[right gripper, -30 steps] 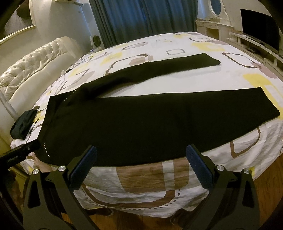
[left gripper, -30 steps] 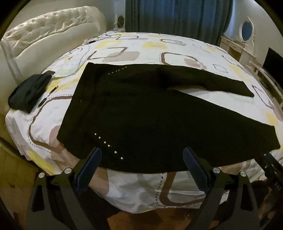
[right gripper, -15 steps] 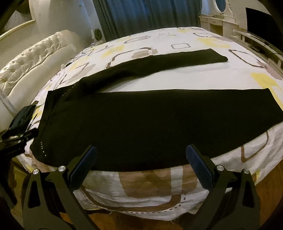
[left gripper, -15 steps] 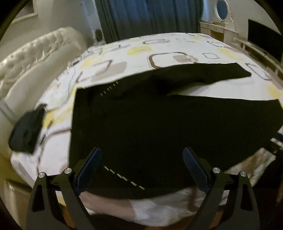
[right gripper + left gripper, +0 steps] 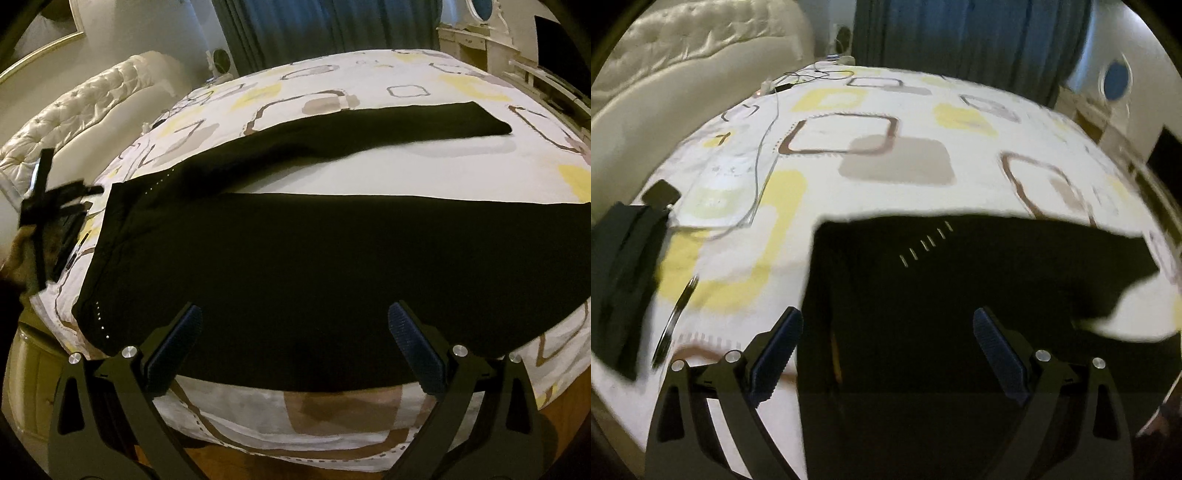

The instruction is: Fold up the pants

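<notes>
Black pants (image 5: 314,258) lie spread flat on a bed (image 5: 406,170) covered with a white sheet printed in yellow and brown squares. Small pale studs dot the fabric near the waist at the left. The waistband lies to the left and both legs run rightward, long axis across the bed; the far leg angles away, leaving a wedge of sheet between the legs. The left tongs (image 5: 888,350) stand apart and empty over the waist end. The right tongs (image 5: 295,339) are likewise spread wide, holding nothing, just over the near leg's near edge.
</notes>
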`<state>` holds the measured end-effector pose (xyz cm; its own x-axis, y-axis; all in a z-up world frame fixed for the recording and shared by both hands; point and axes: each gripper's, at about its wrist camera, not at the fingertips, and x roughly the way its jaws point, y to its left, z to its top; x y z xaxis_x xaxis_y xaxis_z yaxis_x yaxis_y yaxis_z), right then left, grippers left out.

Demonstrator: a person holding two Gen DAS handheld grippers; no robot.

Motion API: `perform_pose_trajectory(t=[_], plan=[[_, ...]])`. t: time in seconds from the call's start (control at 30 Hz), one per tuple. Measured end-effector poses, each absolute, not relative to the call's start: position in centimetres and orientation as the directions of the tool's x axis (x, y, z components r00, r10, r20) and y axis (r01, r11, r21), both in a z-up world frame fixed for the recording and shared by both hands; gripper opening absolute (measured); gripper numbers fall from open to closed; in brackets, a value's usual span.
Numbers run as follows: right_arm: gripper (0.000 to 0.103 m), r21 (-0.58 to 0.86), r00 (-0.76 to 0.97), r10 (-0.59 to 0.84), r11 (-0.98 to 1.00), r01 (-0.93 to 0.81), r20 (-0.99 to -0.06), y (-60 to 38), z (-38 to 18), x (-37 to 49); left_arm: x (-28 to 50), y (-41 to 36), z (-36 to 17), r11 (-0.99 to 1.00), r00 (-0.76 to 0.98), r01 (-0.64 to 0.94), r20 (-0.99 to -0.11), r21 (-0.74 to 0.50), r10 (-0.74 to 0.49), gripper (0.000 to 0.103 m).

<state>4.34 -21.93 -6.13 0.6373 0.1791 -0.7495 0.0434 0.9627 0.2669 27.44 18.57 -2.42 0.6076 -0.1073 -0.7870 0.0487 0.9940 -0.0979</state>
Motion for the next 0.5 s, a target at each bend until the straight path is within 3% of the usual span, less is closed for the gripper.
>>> perform_pose_trajectory(t=[0.1,0.4,0.43,0.47,0.5], plan=[[0.101,0.267,0.623,0.182,0.963,0.045,-0.760,-22.0,-6.8,5.1,30.7,20.3,-3.5,0.994,0.615,0.020,-0.783,-0.108,-0.097,0.093],[0.101,0.285,0.590,0.193,0.956,0.064,-0.784,-22.3,-8.1,7.3,36.1,21.4,-8.1,0.999,0.546,-0.003,-0.837,0.036,0.032,0.092],[0.101,0.287,0.588,0.197,0.956,0.064,-0.785,-22.2,-8.2,7.5,36.3,21.5,-8.4,1.000,0.544,-0.004,-0.839,0.030,0.027,0.089],[0.101,0.289,0.586,0.199,0.955,0.063,-0.786,-22.2,-8.2,7.7,36.4,21.7,-8.5,1.000,0.544,-0.001,-0.839,0.025,0.022,0.069],[0.101,0.291,0.584,0.202,0.955,0.062,-0.786,-22.2,-8.3,7.8,36.8,21.9,-8.8,1.000,0.527,0.015,-0.850,-0.003,-0.010,0.060]])
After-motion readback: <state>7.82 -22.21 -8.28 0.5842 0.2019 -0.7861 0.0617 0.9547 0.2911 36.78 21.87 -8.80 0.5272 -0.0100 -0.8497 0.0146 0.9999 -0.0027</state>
